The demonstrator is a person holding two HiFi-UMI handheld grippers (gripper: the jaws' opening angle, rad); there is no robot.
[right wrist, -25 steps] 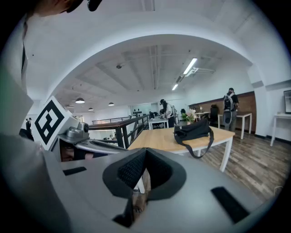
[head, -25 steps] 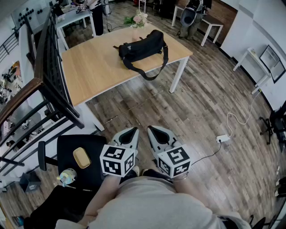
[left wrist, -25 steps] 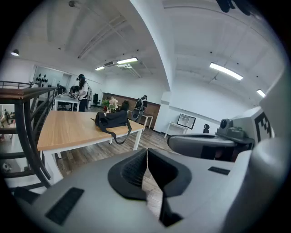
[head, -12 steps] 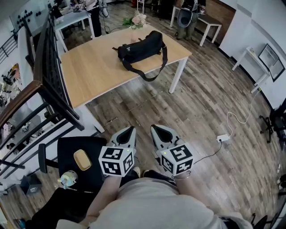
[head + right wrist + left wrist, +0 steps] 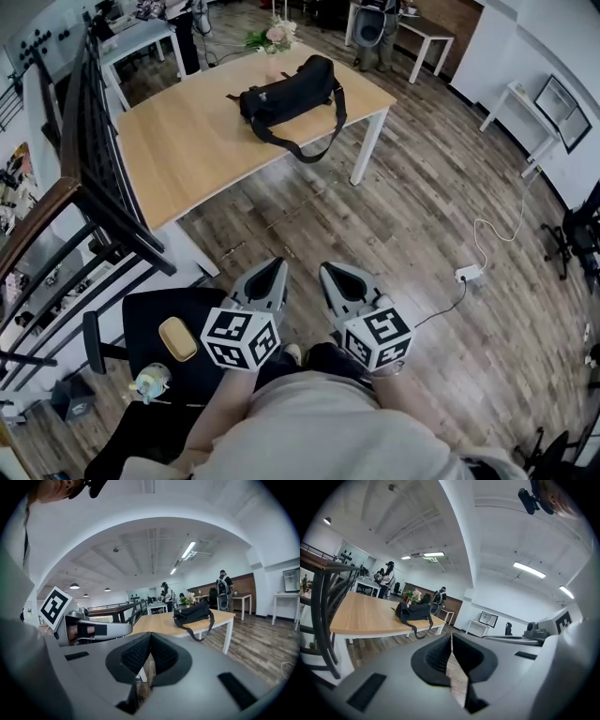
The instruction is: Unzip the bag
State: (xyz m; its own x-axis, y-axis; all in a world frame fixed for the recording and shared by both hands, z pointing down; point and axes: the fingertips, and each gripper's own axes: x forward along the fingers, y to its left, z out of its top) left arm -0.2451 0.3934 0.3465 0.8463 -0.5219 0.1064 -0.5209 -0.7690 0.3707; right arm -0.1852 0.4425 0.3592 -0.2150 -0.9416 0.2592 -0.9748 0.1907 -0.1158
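The light wooden surface on white legs (image 5: 187, 150) stands well ahead of the person, across a stretch of wood-plank floor (image 5: 422, 216). The left gripper (image 5: 272, 272) is held low in front of the body with its fingers closed together and nothing between them; the left gripper view shows the dark pads meeting along a single seam. The black soft-fabric bag with a long shoulder strap (image 5: 286, 91) lies on its side near the far edge of the surface, its strap looped forward and hanging over the near right edge, with a bunch of pale flowers (image 5: 272, 36) just behind it. The right gripper (image 5: 330, 275) sits just beside the left one, likewise closed and empty. Neither gripper is near the bag, so the approach is not yet made. The bag appears light and limp: expect the cloth to buckle and the whole bag to slide on the smooth wood when the zip is pulled. The zip and its pull tab cannot be made out at this range. Recommended hold: pinch the fabric at one end of the zip line with one gripper to anchor it, and take the small pull tab with the other; avoid the loose strap.
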